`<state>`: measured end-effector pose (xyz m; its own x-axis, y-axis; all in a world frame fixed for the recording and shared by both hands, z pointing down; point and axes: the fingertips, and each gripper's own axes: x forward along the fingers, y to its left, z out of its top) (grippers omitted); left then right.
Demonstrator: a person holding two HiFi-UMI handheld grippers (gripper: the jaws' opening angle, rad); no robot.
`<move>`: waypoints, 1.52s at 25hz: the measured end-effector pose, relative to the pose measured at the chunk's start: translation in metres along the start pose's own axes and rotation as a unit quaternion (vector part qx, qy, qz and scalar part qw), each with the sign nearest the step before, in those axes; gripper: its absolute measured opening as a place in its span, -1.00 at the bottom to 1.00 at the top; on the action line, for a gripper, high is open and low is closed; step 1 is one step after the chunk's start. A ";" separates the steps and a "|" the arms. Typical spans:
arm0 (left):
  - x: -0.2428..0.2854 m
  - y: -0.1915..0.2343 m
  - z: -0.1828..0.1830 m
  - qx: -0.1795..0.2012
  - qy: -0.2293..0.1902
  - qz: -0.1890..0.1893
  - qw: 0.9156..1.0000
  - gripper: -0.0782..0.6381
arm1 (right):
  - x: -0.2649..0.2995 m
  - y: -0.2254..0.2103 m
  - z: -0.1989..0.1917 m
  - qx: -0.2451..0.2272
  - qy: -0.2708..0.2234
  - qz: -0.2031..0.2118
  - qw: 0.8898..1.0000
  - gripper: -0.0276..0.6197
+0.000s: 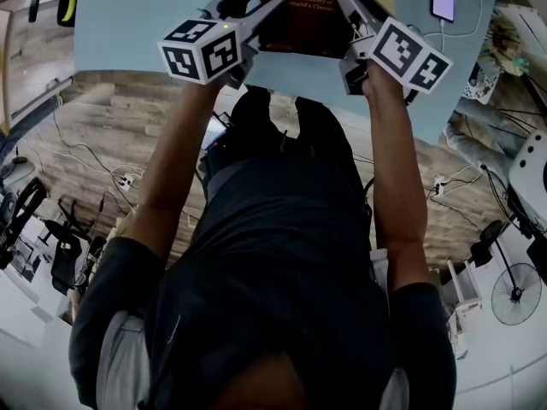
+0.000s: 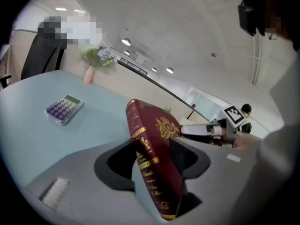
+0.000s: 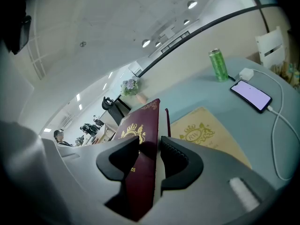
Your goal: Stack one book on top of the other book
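The left gripper is clamped on the spine edge of 1 red book, and the right gripper on its page edge. The red book is on edge over the table, near the flat yellow book. A phone lies beyond the yellow book.

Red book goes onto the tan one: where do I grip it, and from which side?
Its two long edges, one gripper from each side, as now: left gripper on the spine, right gripper on the page edge. The flat hard covers suit the jaws, and two grips should keep the red book level.
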<state>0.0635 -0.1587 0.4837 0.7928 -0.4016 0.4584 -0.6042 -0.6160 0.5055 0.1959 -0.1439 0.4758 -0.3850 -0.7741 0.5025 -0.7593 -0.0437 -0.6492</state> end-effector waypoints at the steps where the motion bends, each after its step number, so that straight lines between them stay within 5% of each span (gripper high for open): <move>1: 0.005 -0.003 -0.002 0.000 0.002 -0.001 1.000 -0.03 | -0.002 -0.005 0.001 0.001 0.000 -0.002 1.000 -0.47; 38: 0.110 -0.046 -0.052 -0.039 0.049 0.007 0.998 -0.03 | -0.002 -0.129 0.030 -0.022 0.063 -0.017 0.998 -0.48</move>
<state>0.1747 -0.1398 0.5490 0.7757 -0.3393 0.5322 -0.6218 -0.5552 0.5523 0.3098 -0.1556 0.5416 -0.4189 -0.6875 0.5932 -0.7943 -0.0391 -0.6063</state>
